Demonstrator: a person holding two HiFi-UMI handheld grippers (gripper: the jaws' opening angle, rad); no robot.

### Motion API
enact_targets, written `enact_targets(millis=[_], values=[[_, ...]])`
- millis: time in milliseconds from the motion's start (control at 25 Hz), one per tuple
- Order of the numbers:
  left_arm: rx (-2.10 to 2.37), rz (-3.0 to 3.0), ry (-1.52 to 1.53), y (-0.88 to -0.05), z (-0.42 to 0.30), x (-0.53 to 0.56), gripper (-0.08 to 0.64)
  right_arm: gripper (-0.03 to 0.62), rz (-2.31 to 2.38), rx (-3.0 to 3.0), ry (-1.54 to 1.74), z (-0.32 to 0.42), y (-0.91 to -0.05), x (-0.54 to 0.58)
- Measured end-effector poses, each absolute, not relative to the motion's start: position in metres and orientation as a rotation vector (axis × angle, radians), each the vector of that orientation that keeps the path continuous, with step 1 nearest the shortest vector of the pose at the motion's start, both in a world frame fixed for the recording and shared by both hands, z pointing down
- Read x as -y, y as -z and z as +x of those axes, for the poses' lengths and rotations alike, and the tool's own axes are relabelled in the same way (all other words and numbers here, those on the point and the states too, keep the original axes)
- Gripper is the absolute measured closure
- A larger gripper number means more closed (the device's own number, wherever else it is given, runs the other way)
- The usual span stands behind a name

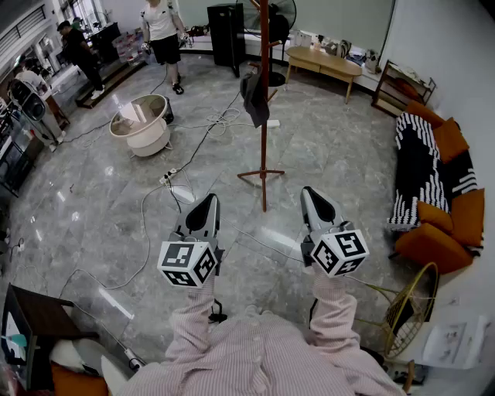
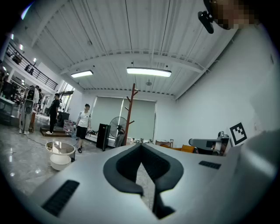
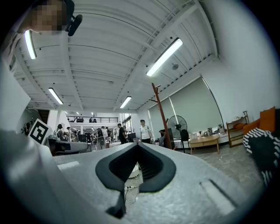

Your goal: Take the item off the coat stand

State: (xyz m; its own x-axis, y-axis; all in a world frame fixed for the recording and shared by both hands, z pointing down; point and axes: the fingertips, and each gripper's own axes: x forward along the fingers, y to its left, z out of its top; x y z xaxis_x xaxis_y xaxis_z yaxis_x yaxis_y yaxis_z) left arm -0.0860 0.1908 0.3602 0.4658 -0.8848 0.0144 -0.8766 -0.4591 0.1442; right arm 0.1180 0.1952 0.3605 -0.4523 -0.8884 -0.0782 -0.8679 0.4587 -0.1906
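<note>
Dark item (image 1: 254, 97) hangs on the coat stand (image 1: 264, 147), partway up the pole, on its left side in the head view. Left gripper (image 1: 207, 203) and right gripper (image 1: 311, 193) are well short of it, held level. Both have their jaws pressed together and empty.

A grey marbled floor (image 1: 93, 224) fills most of the head view. At upper left sits a round white tub (image 1: 147, 133), and cables (image 1: 203, 131) trail past it to a power strip (image 1: 169, 179). A person (image 1: 163, 35) in a white shirt and dark shorts stands at the top, near a black cabinet (image 1: 227, 31) and a standing fan (image 1: 281, 14). A low wooden table (image 1: 323, 62) lies at top right. Down the right edge runs a sofa (image 1: 469, 220) with orange cushions and a black-and-white striped throw (image 1: 416, 170). A gold wire basket (image 1: 410, 305) sits at lower right.
</note>
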Motion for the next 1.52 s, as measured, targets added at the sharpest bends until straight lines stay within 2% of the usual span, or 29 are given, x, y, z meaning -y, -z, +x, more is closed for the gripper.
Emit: enact_targets(millis=[880, 1120, 1520], values=[[1.527, 2.556, 0.08, -0.383, -0.107, -0.149, 0.558, 0.585, -1.612, -2.436, 0.234, 0.113, -0.385, -0.153], [1.516, 2.546, 0.074, -0.394, -0.105, -0.107, 0.558, 0.564, -1.61, -2.442, 0.263, 0.111, -0.397, -0.111], [1.518, 2.536, 0.072, -0.392, -0.097, 0.001, 0.558, 0.492, -1.582, -2.442, 0.322, 0.116, -0.399, 0.0]])
